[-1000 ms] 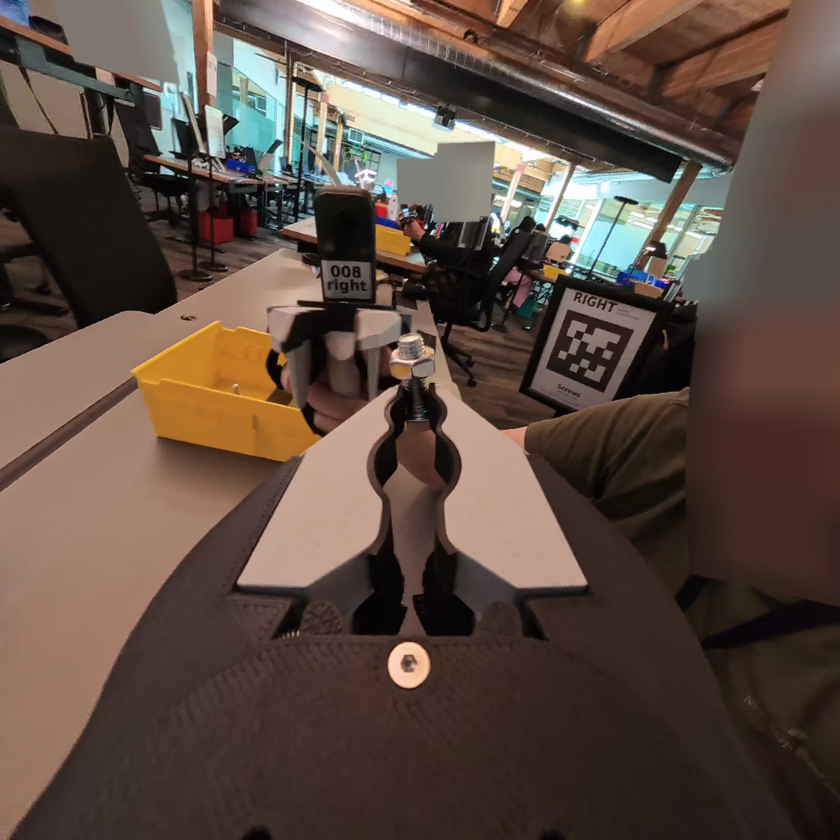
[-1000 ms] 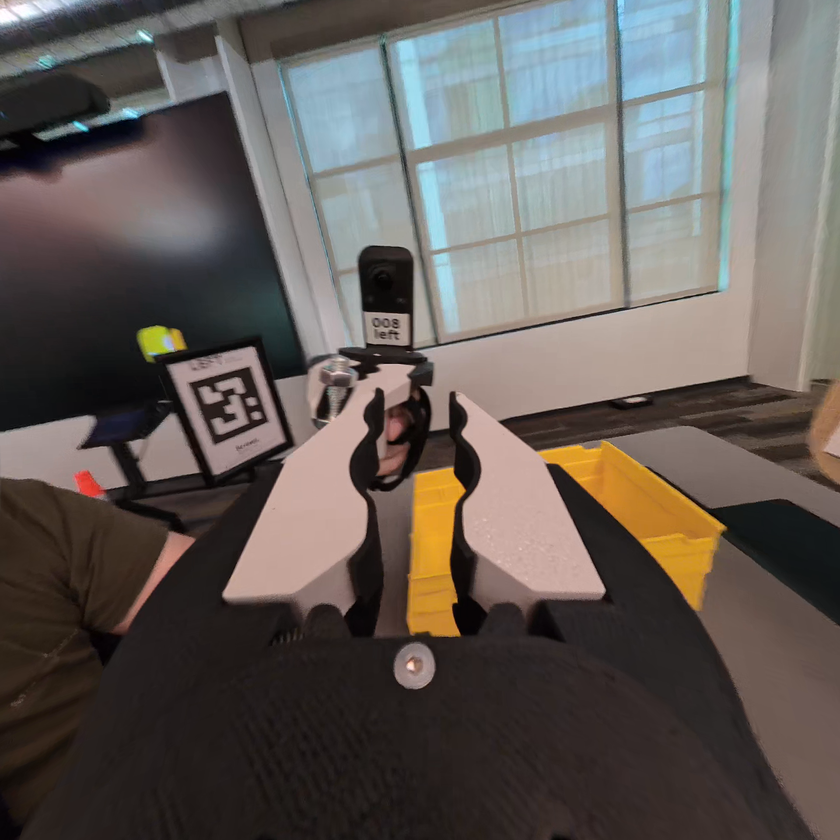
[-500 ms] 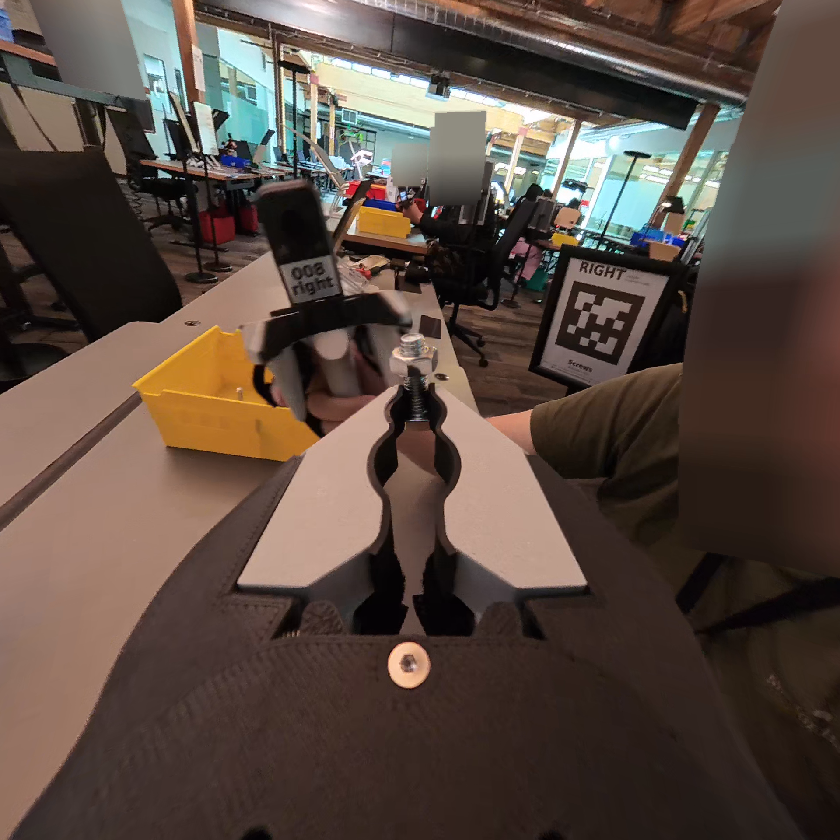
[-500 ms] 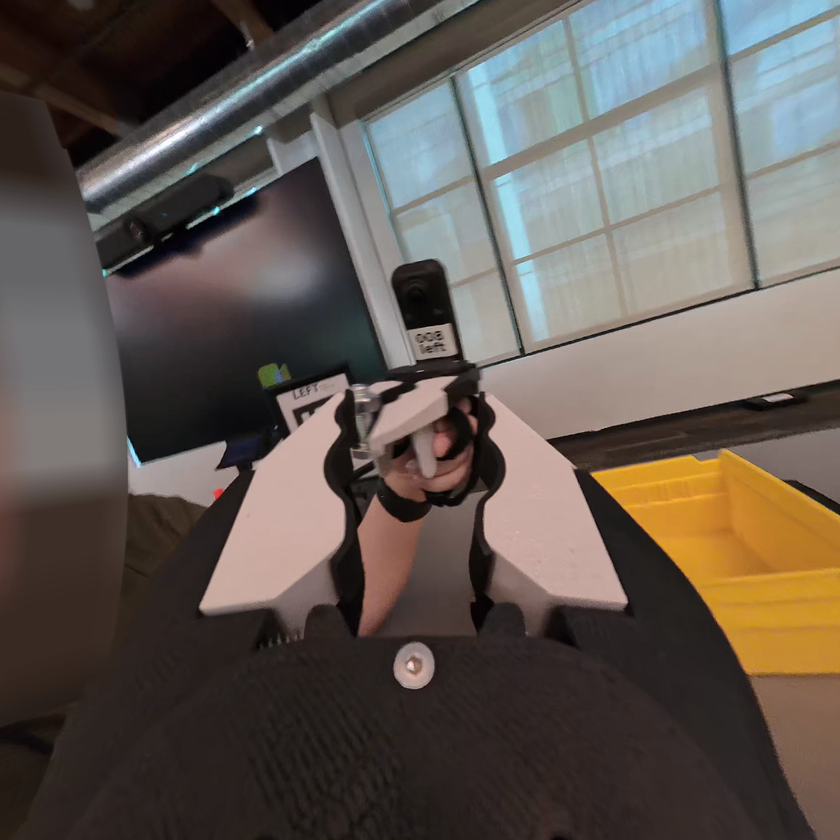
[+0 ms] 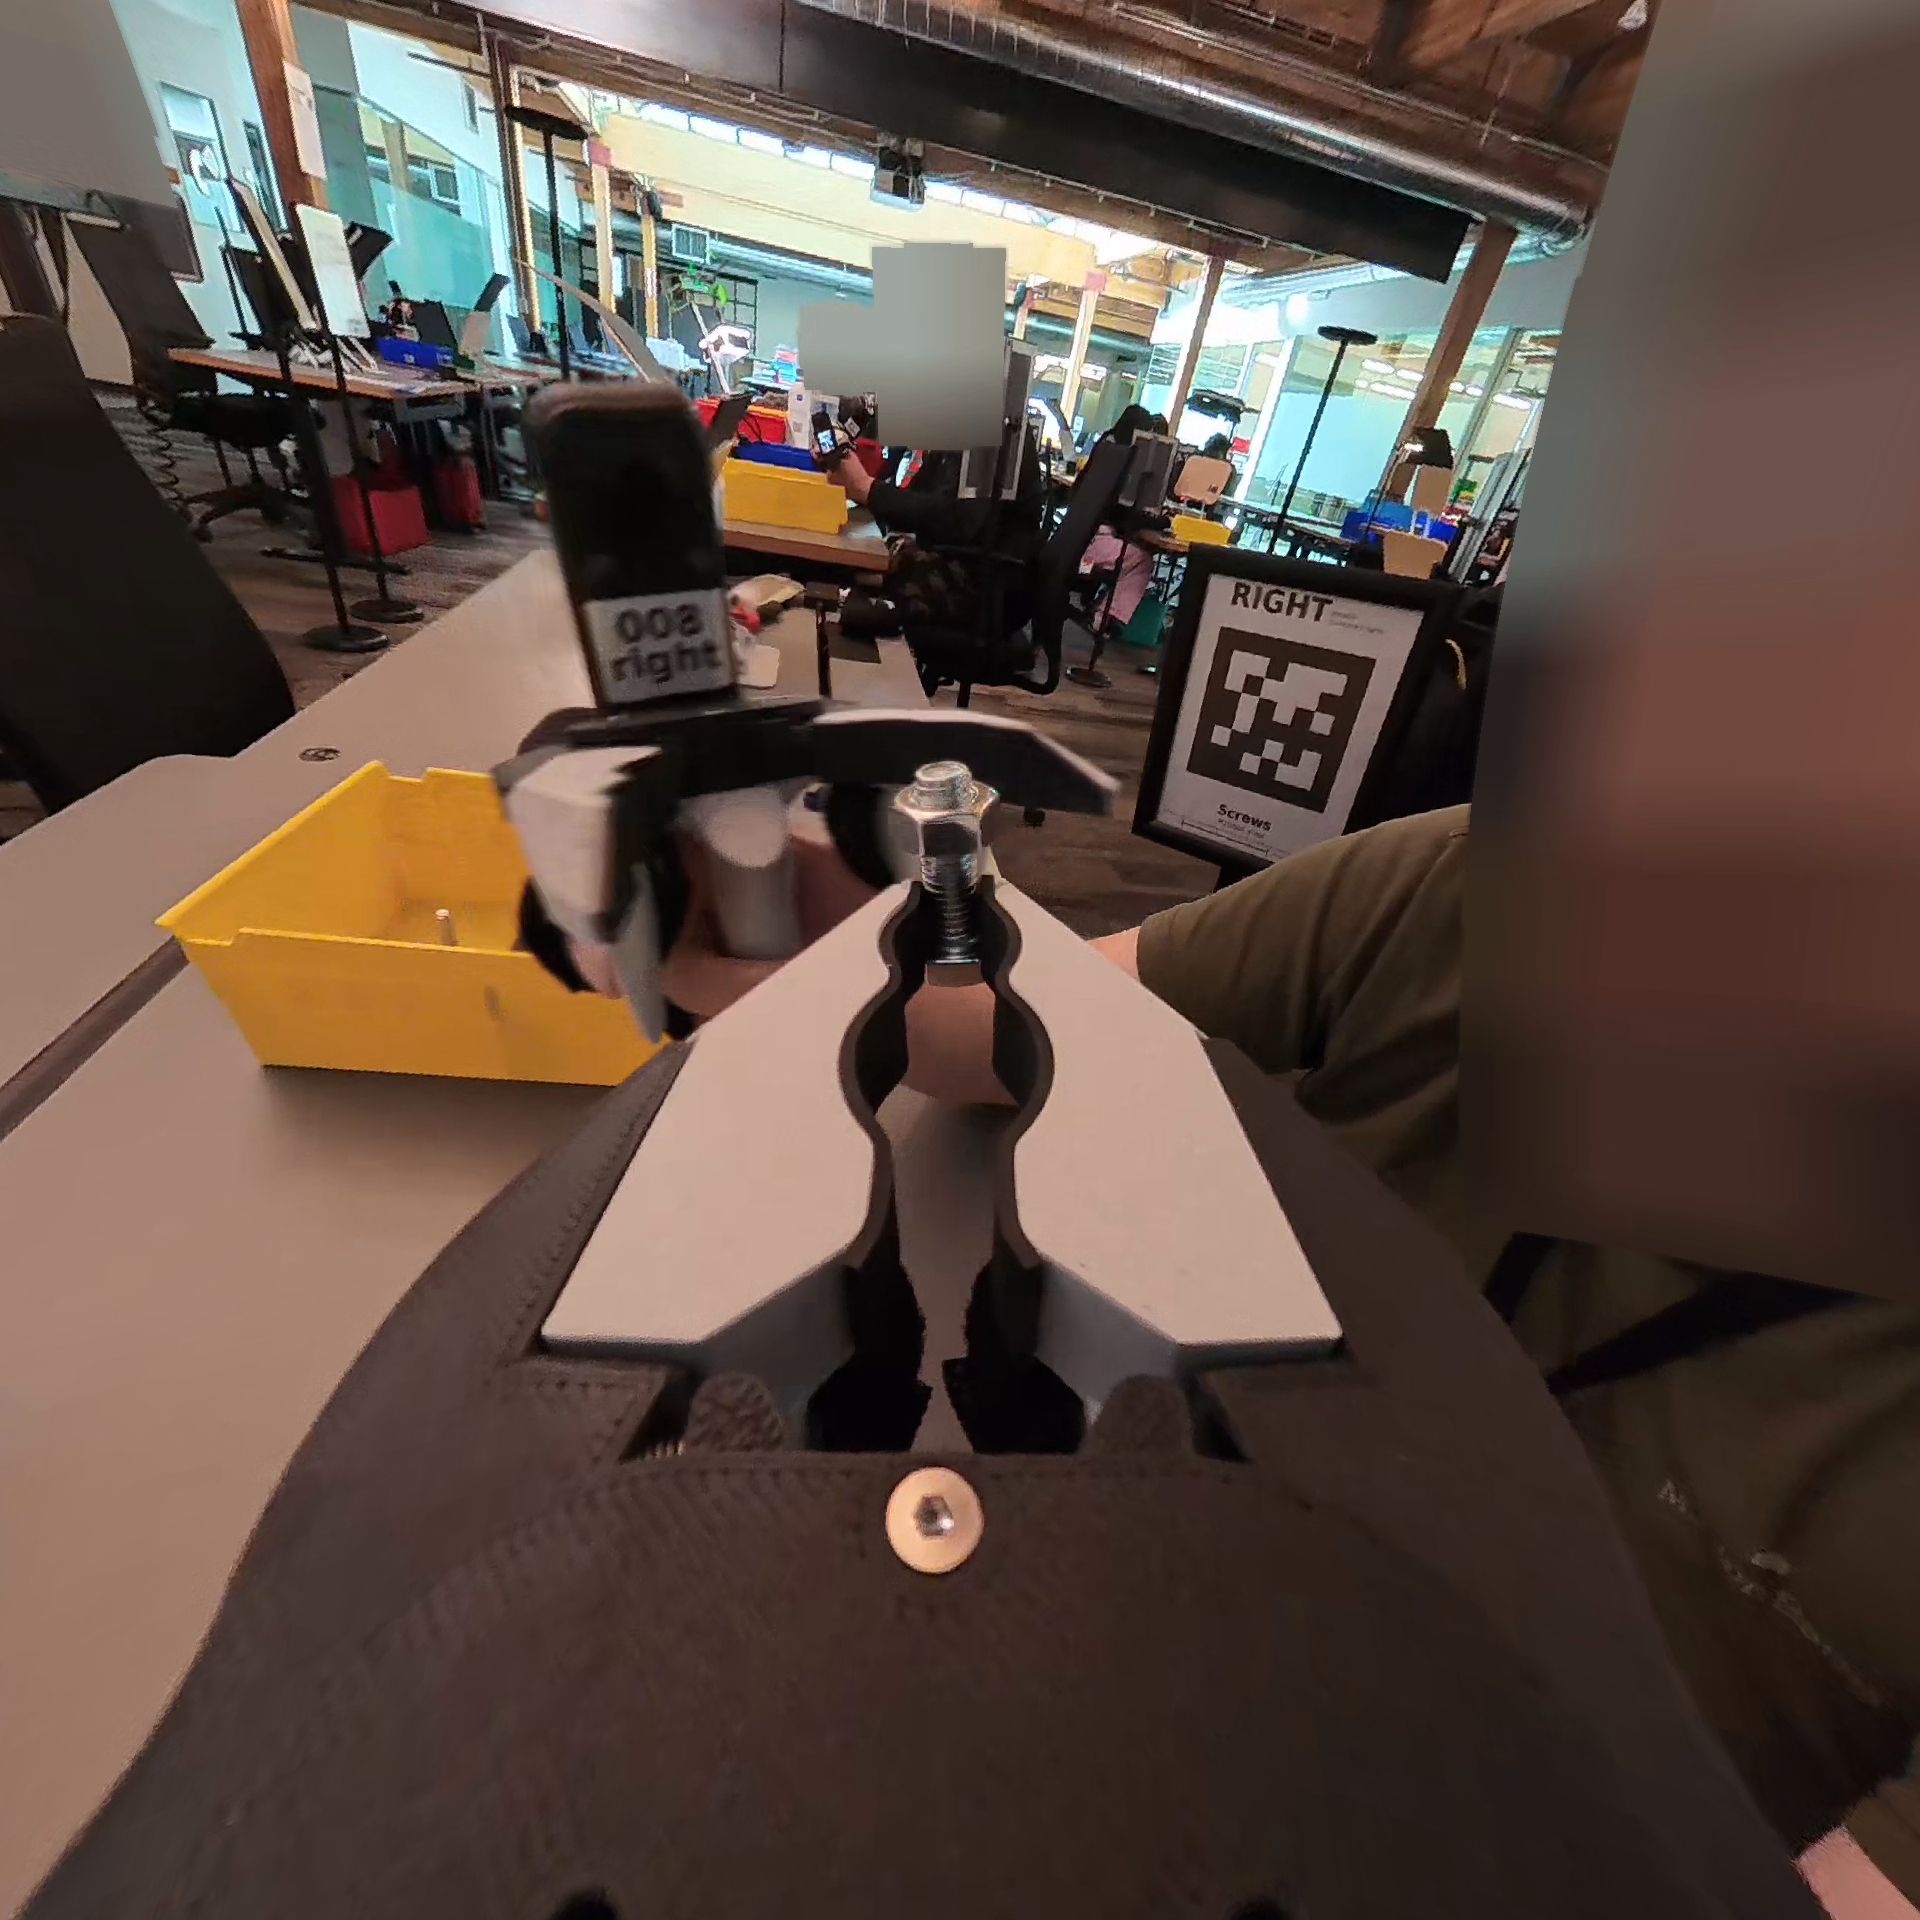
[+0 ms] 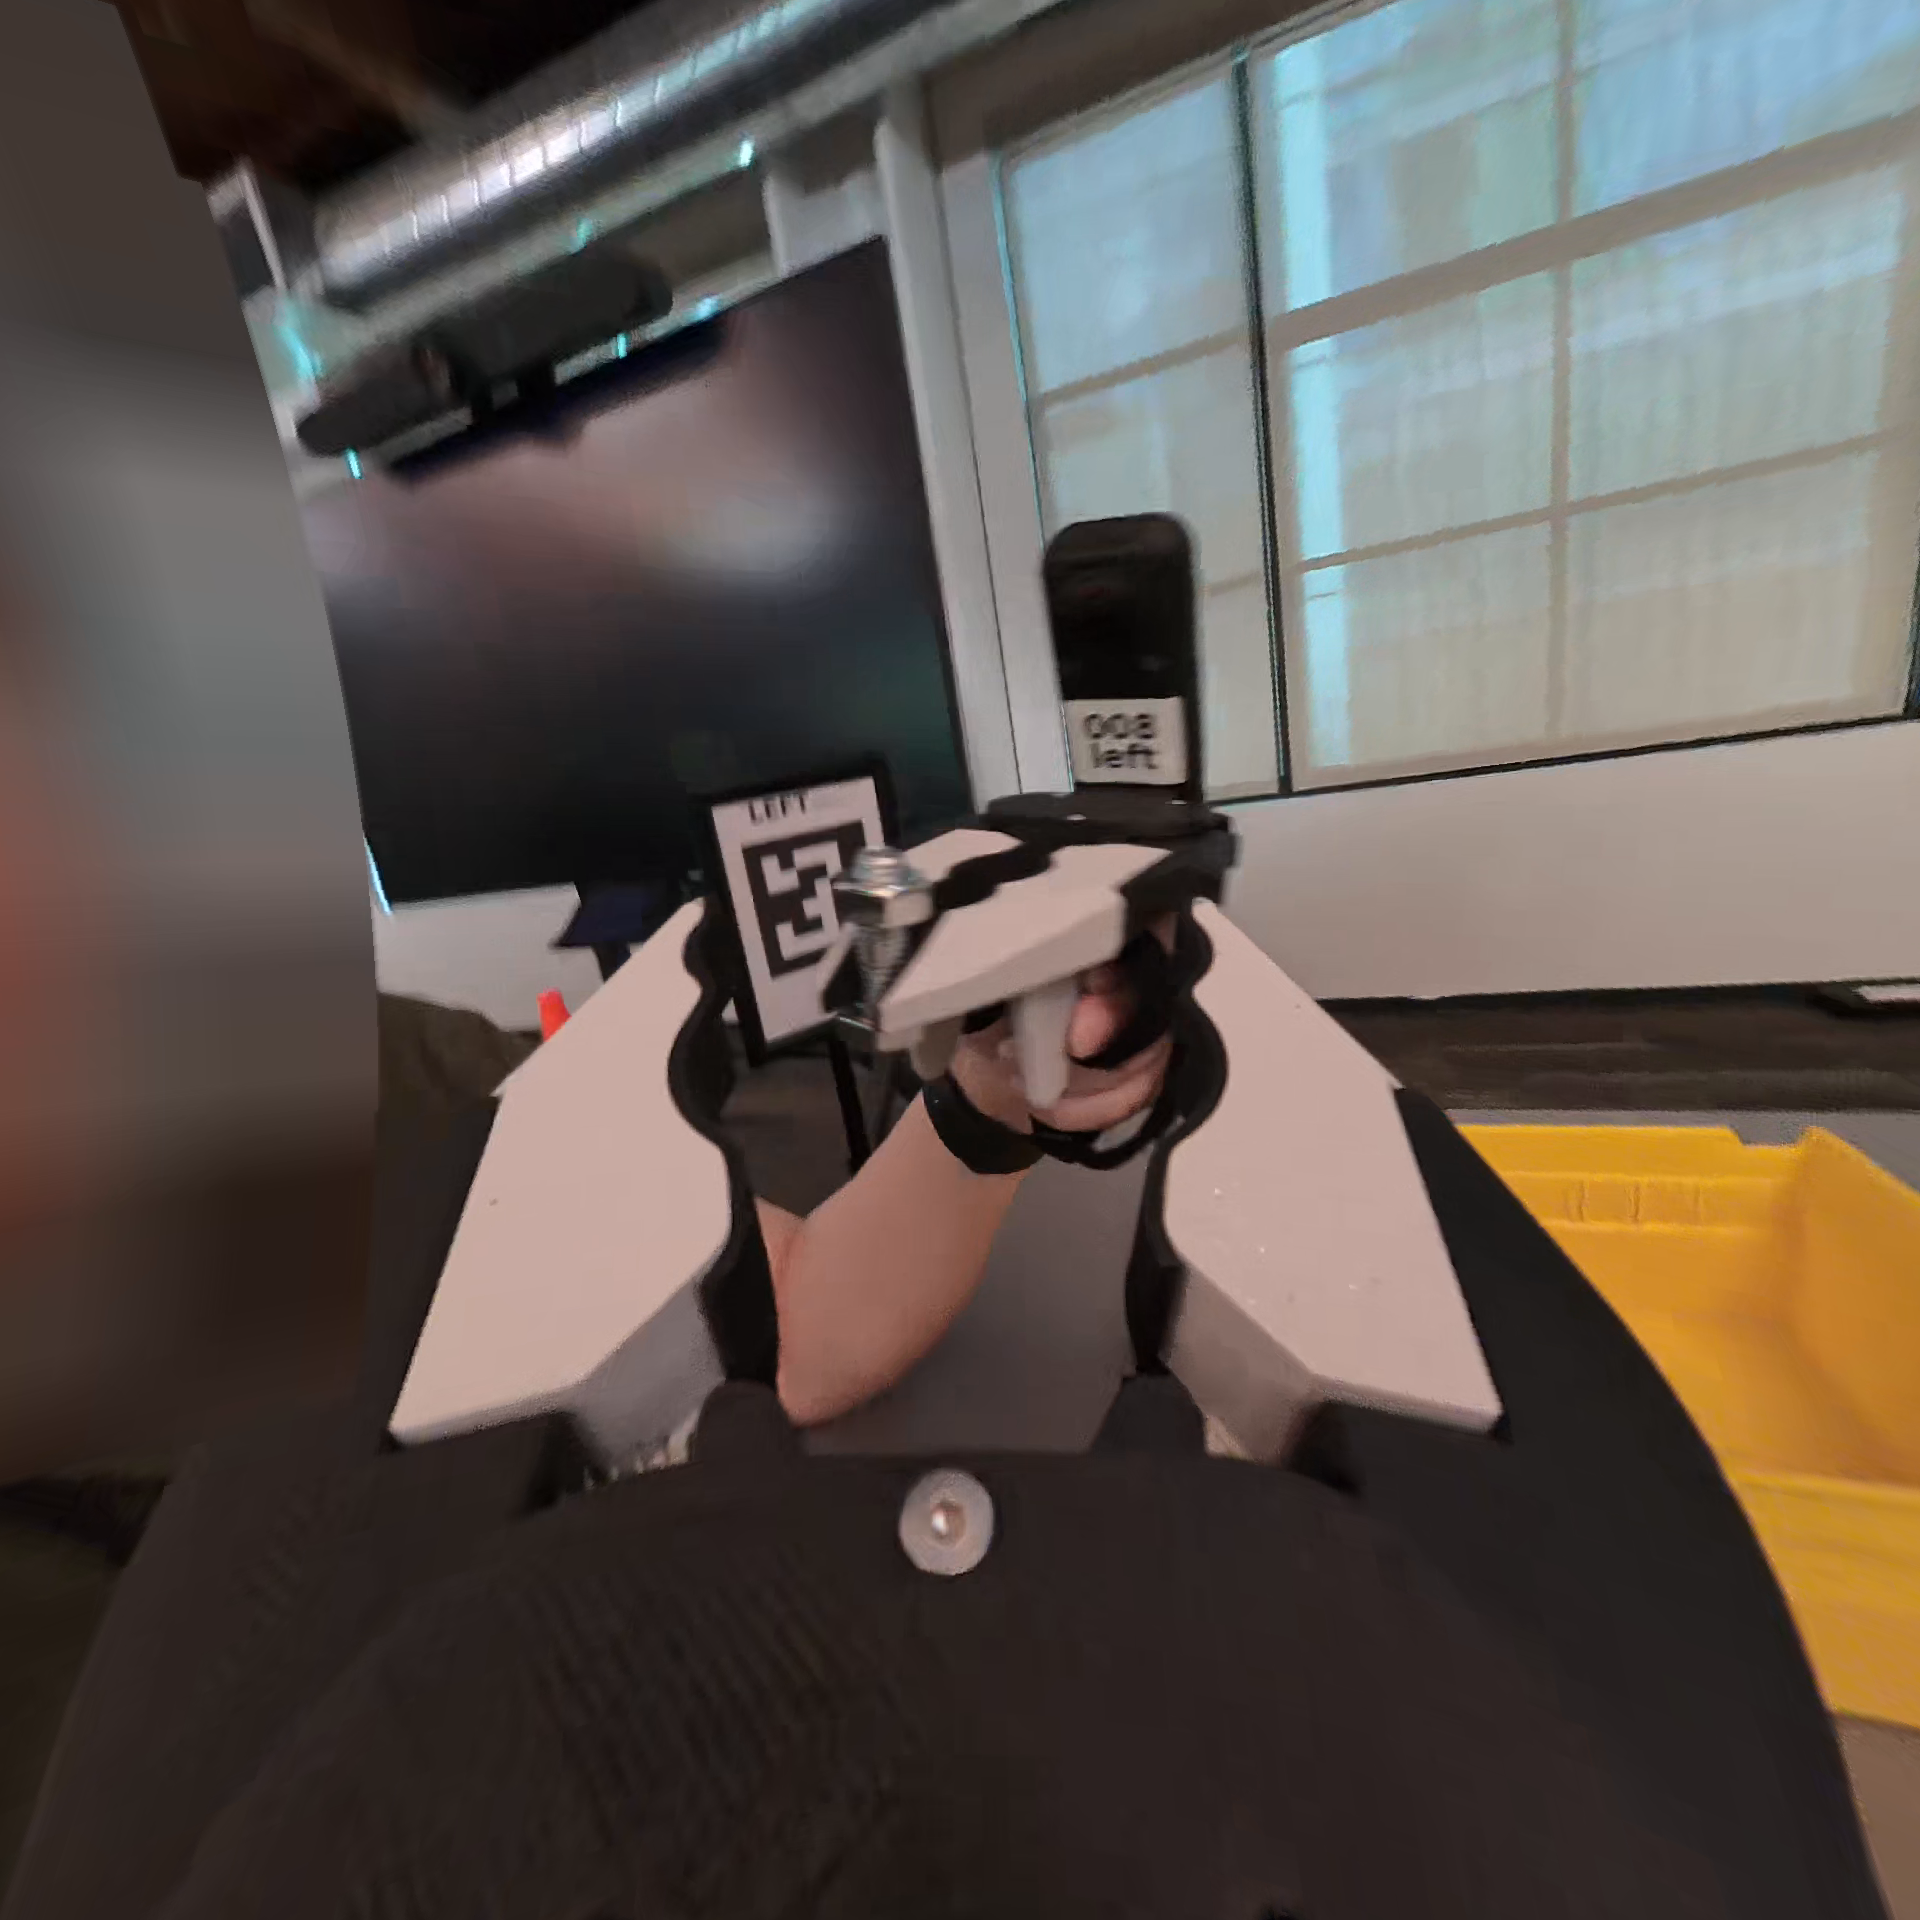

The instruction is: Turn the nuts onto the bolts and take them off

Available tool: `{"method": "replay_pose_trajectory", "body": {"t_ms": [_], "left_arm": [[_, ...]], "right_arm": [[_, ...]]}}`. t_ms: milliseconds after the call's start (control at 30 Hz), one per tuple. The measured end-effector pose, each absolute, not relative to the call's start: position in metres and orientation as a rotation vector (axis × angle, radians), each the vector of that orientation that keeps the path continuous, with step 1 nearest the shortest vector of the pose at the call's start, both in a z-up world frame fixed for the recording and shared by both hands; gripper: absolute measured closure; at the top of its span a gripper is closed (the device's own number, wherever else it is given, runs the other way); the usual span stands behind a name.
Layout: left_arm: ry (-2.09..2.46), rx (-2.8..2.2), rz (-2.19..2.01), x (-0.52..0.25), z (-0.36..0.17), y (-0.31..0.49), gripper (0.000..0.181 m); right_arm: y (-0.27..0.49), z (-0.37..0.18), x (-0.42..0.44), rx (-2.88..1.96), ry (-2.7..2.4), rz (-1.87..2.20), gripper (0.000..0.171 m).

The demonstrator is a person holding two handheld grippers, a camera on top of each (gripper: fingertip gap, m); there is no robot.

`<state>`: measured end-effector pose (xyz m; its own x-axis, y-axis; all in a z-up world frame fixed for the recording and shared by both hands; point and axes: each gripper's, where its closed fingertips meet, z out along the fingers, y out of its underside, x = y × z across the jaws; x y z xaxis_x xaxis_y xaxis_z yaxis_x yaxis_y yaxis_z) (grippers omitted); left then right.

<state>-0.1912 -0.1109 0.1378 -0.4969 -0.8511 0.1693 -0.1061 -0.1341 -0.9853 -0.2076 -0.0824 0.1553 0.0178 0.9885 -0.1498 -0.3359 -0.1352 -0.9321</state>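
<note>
My left gripper (image 5: 948,914) clamps the bolt (image 5: 951,914) at its tips | bolt upright, long axis vertical, nut (image 5: 943,821) at the top end | my right gripper (image 6: 940,956), jaws wide and empty, nearest the nut, facing it | yellow bin (image 5: 343,997) beyond on table (image 5: 208,1195).

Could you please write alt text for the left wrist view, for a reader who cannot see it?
The left gripper is shut on an upright bolt with a nut near its top. The open right gripper sits just behind it, above a grey table holding a yellow bin.
</note>
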Motion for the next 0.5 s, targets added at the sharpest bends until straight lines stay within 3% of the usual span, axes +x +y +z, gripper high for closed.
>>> {"method": "replay_pose_trajectory", "body": {"t_ms": [233, 367, 500], "left_arm": [[1.602, -0.979, -1.821, -0.200, 0.151, -0.134, 0.174], [1.598, -1.006, -1.711, -0.197, 0.149, -0.132, 0.174], [1.613, -1.020, -1.759, -0.194, 0.146, -0.133, 0.173]], "right_arm": [[-0.038, 0.157, -0.165, -1.073, -0.569, 1.585, 0.093], [-0.080, 0.170, -0.190, -1.021, -0.777, 1.452, 0.082], [-0.092, 0.167, -0.210, -1.026, -0.841, 1.350, 0.086]]}}
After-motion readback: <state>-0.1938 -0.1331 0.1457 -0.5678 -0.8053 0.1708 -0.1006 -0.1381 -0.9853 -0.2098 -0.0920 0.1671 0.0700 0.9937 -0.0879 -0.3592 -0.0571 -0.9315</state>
